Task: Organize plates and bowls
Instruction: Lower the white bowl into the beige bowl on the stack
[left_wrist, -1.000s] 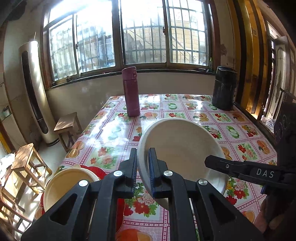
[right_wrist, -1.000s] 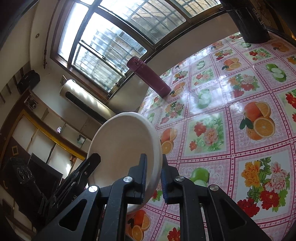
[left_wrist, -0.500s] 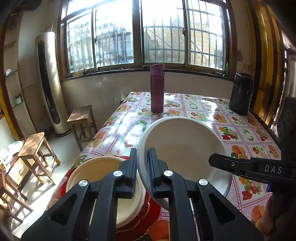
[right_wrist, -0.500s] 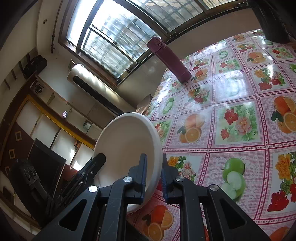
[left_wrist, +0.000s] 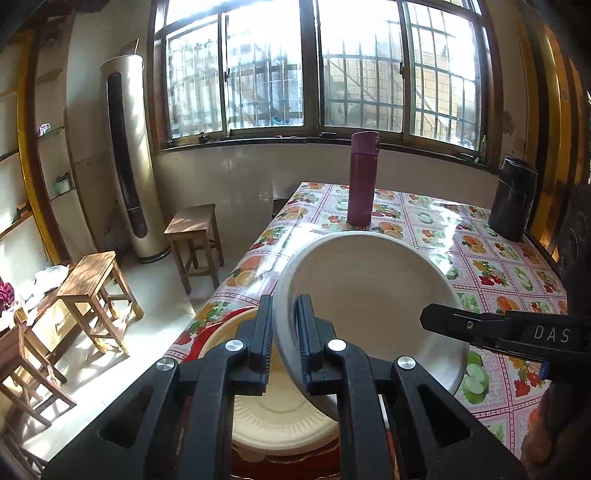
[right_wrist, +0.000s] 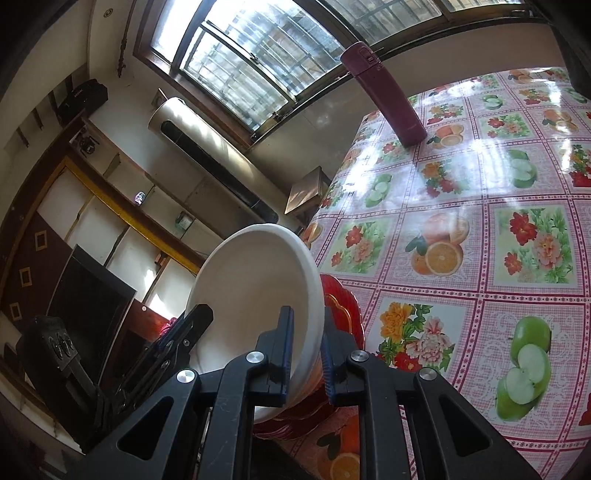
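Since the earlier frames, both grippers have carried the white bowl across the table toward its near left corner, and the stack of plates now lies directly under the bowl instead of off to the side.

From largest to smallest: the table with its fruit-and-flower cloth fills the right part of both views. The white bowl is held above it, tilted, with its opening facing the left wrist camera. Below the bowl, at about 6 o'clock in the left wrist view, a cream plate rests on a red plate at the table's corner. A maroon flask stands upright at 12 o'clock from the bowl, near the far edge, and a black canister stands at about 2 o'clock.

The left gripper is closed narrow on the bowl's left rim, one finger inside and one outside. The right gripper clamps the opposite rim in the same way; in the left wrist view its finger reaches in from 3 o'clock.
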